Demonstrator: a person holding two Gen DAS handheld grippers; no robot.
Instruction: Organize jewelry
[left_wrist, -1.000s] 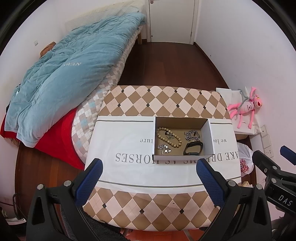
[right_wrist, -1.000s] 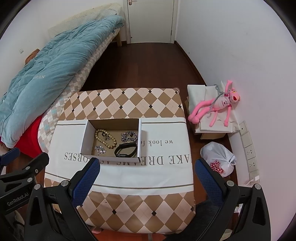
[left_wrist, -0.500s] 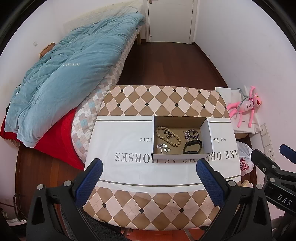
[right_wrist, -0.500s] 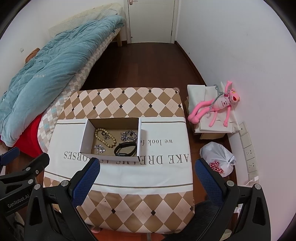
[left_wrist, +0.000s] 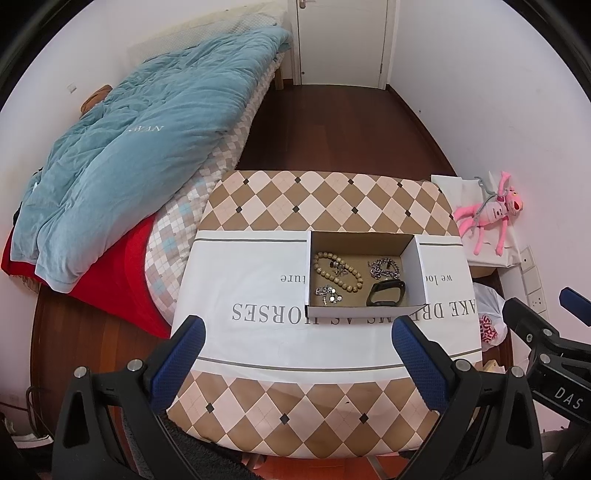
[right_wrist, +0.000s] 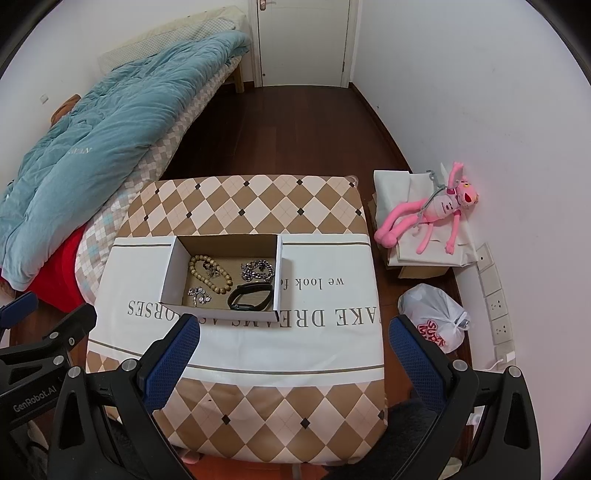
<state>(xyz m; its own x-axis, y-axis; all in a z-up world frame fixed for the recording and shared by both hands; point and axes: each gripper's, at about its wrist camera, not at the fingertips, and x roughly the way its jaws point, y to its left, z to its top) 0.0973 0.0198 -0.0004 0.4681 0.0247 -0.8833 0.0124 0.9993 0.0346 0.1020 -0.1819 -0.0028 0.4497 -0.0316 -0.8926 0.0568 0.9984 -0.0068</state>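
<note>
A small open cardboard box (left_wrist: 421, 273) (right_wrist: 171, 267) sits on the table. Inside lie a wooden bead bracelet (left_wrist: 338, 271) (right_wrist: 210, 273), a silver chain (left_wrist: 384, 267) (right_wrist: 258, 270), a small silver piece (left_wrist: 328, 293) (right_wrist: 198, 293) and a black band (left_wrist: 386, 293) (right_wrist: 249, 297). My left gripper (left_wrist: 299, 336) is open and empty, held above the table's near edge, short of the box. My right gripper (right_wrist: 295, 336) is also open and empty, near the same edge, to the right of the box.
The table (left_wrist: 280, 398) (right_wrist: 295, 406) has a checked cloth with a white printed band. A bed with a blue duvet (left_wrist: 140, 147) stands at the left. A pink plush toy (right_wrist: 432, 214) and a white plastic bag (right_wrist: 436, 317) lie on the right by the wall.
Both grippers have drawn back and up a little, so the table and box look slightly smaller. The jewelry in the box has not moved.
</note>
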